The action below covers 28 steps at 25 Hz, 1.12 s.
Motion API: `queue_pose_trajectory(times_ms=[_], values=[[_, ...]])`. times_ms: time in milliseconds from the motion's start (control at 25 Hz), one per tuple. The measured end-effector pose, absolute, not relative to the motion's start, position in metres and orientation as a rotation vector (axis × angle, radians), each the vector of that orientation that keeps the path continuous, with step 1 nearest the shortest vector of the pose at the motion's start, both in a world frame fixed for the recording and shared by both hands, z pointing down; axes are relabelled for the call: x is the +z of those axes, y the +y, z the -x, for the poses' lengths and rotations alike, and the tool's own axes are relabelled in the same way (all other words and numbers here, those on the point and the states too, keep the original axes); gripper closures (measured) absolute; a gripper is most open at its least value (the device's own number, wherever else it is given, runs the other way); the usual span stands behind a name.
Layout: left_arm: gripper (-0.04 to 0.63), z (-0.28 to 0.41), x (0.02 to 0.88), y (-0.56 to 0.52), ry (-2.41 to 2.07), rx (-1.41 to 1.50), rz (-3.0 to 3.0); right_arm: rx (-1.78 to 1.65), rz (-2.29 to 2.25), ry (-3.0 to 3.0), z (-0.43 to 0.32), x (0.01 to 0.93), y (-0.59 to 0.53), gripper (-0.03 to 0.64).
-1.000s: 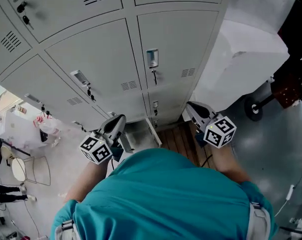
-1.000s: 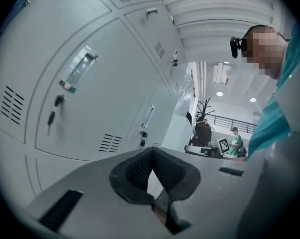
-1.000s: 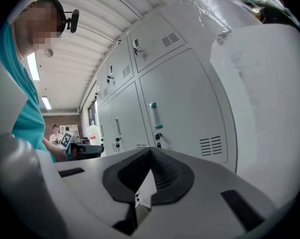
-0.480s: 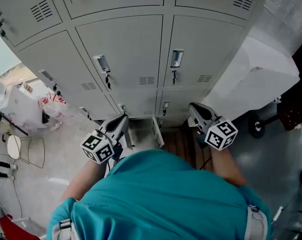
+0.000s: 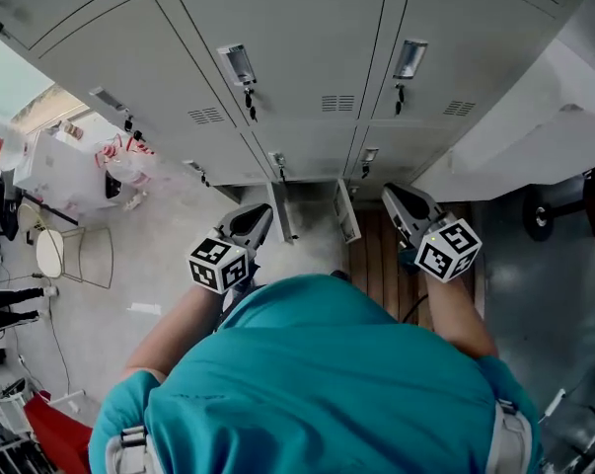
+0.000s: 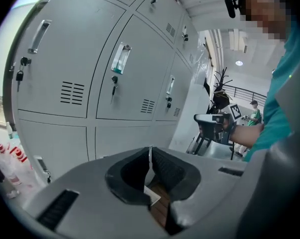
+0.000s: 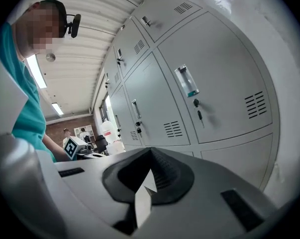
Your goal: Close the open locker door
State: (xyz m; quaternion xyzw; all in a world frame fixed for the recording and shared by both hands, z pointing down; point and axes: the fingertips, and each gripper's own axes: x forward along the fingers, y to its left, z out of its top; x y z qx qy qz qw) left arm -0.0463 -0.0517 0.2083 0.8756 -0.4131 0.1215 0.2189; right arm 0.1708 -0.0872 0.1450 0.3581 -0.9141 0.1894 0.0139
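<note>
Grey locker bank (image 5: 297, 47) across top of head view. Open locker door (image 5: 347, 213) in bottom row, frame centre, swung out edge-on. Left gripper (image 5: 255, 221) lower left of it, right gripper (image 5: 400, 201) just right; both jaws together, nothing held.

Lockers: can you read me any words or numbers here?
No text can be read.
Label holders: too small to tell if anything is written.
Left cube, right cube: black-and-white square patterns, no letters.
Bag: red print, too blurred to read.
</note>
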Motion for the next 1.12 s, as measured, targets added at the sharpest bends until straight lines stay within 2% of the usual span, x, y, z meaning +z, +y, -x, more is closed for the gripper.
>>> queue_pose_trajectory(times_ms=[320,520,680,1000,1120], values=[[0.592,0.141,0.285,-0.035,-0.936,0.469,-2.512,0.545,-1.225,-2.767,-0.055,0.193,-0.056,0.618],[0.591,0.228,0.398,-0.02,-0.827,0.544,-2.616,0.607,-1.349,-2.644,0.045,0.307,-0.047,0.618],[0.591,0.26,0.485,-0.008,-0.8,0.565,-2.636,0.689,-1.366,-2.593,0.094,0.393,-0.049,0.618],[0.568,0.18,0.629,-0.01,-0.874,0.624,-2.753,0.622,-1.256,-2.68,0.074,0.559,-0.085,0.618],[0.467,0.142,0.666,-0.021,-0.89,0.741,-2.837,0.634,-1.211,-2.743,0.065,0.607,-0.092,0.618]])
